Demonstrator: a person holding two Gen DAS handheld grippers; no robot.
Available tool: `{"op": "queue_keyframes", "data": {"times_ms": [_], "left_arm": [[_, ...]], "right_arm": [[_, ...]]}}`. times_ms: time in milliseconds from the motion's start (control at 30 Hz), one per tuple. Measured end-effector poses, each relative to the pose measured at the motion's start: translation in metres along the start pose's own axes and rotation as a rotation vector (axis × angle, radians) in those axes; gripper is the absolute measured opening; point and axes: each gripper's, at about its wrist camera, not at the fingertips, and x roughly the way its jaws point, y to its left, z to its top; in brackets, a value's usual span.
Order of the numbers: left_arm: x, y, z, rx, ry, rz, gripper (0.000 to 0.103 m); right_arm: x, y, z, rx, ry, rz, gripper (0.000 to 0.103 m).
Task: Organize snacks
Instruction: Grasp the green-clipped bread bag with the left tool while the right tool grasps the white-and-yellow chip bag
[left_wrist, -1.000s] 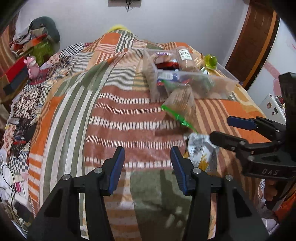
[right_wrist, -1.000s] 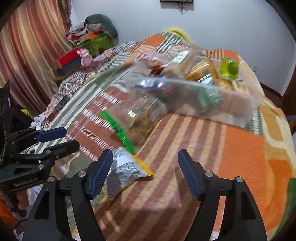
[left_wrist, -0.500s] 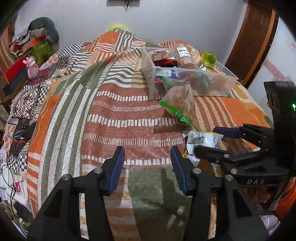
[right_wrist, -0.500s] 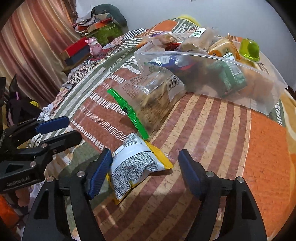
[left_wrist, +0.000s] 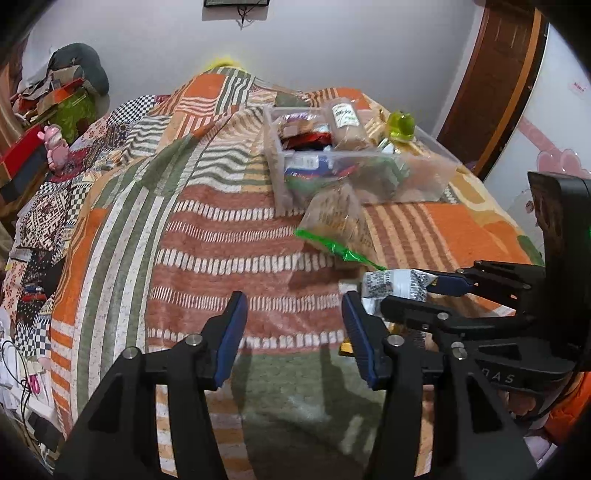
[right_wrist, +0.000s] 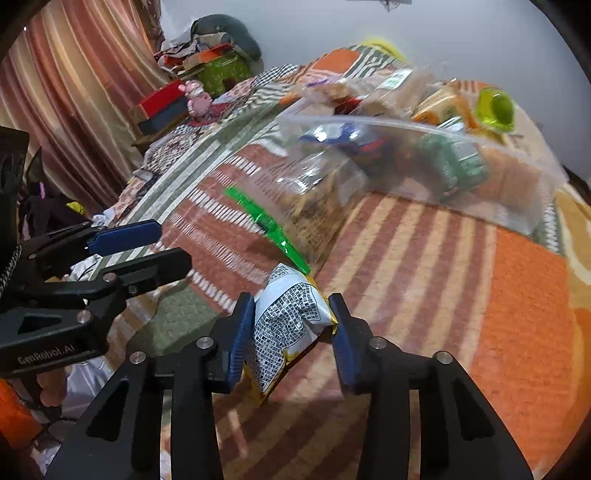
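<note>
A white and yellow snack packet (right_wrist: 291, 317) lies on the striped bedspread (right_wrist: 424, 280). My right gripper (right_wrist: 291, 332) has closed on it, with both blue pads against its sides; it also shows in the left wrist view (left_wrist: 397, 284). My left gripper (left_wrist: 291, 328) is open and empty over the bedspread, left of the packet. A clear bag with a green strip (right_wrist: 295, 206) lies just beyond the packet. A clear plastic bin (right_wrist: 424, 155) with several snacks stands behind it.
A green cup-like item (right_wrist: 495, 109) sits in the bin's far end. Boxes, a pink toy (right_wrist: 195, 98) and clutter line the left side by the curtain. A brown door (left_wrist: 495, 85) is at the right.
My right gripper moved forward and down onto the white and yellow packet and closed on it. The left gripper stayed open and barely moved.
</note>
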Motion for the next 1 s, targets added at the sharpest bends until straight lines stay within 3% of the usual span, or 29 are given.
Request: {"op": "queue_keyframes", "data": {"times_ms": [233, 467, 700, 1000], "left_arm": [[0.01, -0.014, 0.023, 0.017, -0.021, -0.025, 0.066], [0.038, -0.018, 0.048, 0.026, -0.021, -0.015, 0.07], [0.079, 0.002, 0.063, -0.004, 0.039, 0.01, 0.07], [0.119, 0.0, 0.054, 0.009, 0.114, 0.013, 0.07]], "right_arm": [[-0.025, -0.033, 0.005, 0.049, -0.055, -0.079, 0.03], [-0.029, -0.063, 0.013, 0.093, -0.073, -0.133, 0.029], [-0.028, -0.076, 0.025, 0.109, -0.092, -0.132, 0.029], [-0.025, -0.083, 0.031, 0.119, -0.102, -0.126, 0.029]]}}
